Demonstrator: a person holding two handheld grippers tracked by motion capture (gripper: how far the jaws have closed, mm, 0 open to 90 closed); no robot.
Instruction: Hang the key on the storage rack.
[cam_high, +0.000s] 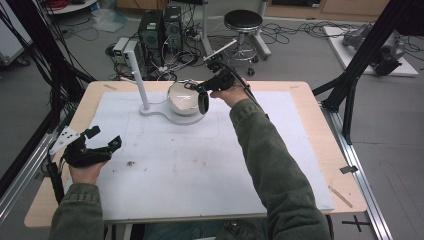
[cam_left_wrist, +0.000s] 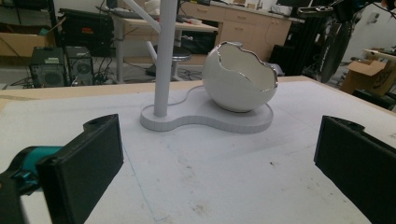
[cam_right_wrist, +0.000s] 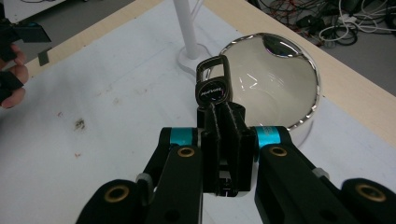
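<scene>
Between right hand-held gripper (cam_right_wrist: 223, 122) jaws: key fob (cam_right_wrist: 213, 84)

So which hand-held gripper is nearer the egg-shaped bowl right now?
Right. The right hand-held gripper is at the egg-shaped bowl, shut on a key fob. The left hand-held gripper sits open, far off near the table's left edge.

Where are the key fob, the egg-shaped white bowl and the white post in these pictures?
key fob (cam_right_wrist: 213, 83), right gripper view, on its dark body below the metal loop.
white bowl (cam_left_wrist: 233, 84), left gripper view, on its outer wall.
white post (cam_high: 141, 89), high view, on the middle of the shaft.
</scene>
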